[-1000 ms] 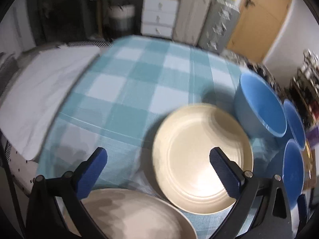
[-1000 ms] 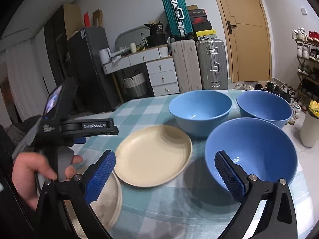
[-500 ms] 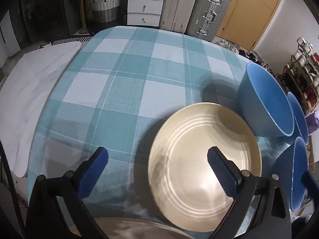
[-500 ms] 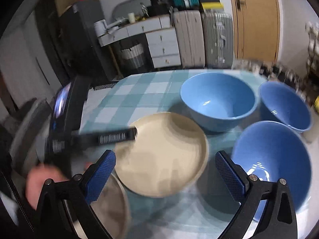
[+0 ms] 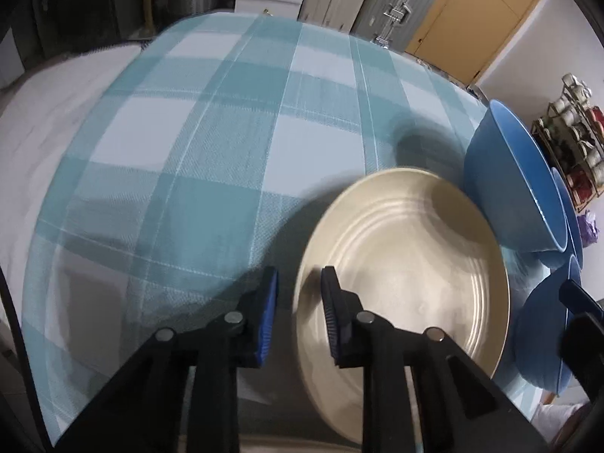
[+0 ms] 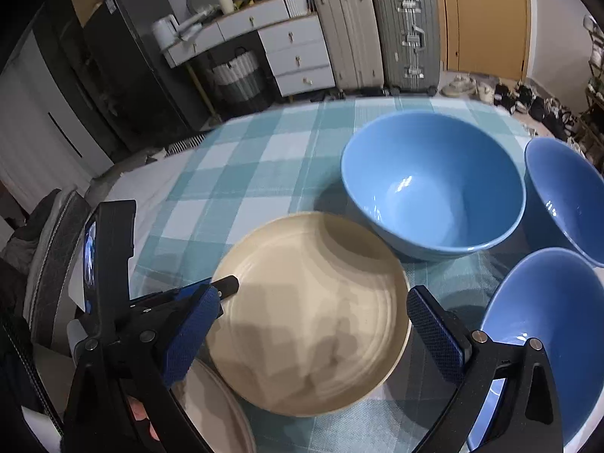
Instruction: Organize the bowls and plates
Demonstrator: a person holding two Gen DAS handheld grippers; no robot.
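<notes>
Plates and bowls lie on a round table under a teal checked cloth [image 5: 211, 143]; places below are given relative to the cream plate [image 5: 407, 264] near the table's near edge.

Left of the plate: bare cloth, with a white cover beyond it. The left gripper [image 5: 298, 302] straddles the plate's left rim, one blue pad [image 5: 268, 313] outside over the cloth, the other pad inside over the plate's floor. Its jaws are narrow and closing, with the rim between them; in this blurred view contact of the pads with the rim cannot be confirmed. The rim runs roughly along the line of the fingers, so the closing direction crosses it. This gripper is judged the nearer one for lifting the plate.

Nearer than the plate: a second pale plate [image 6: 219, 411], partly under the left gripper's body in the right wrist view.

Over the plate: the right gripper [image 6: 313, 334] with fingers wide, nothing between them, one pad toward each side of the plate.

Right of the plate: three blue bowls, the far bowl [image 6: 434, 185] just beside the plate's far right rim, a second bowl [image 6: 566, 196] beyond that, a near bowl [image 6: 547, 336] close to the right gripper's right finger. The far bowl is judged the likeliest obstacle should the plate swing right.
</notes>
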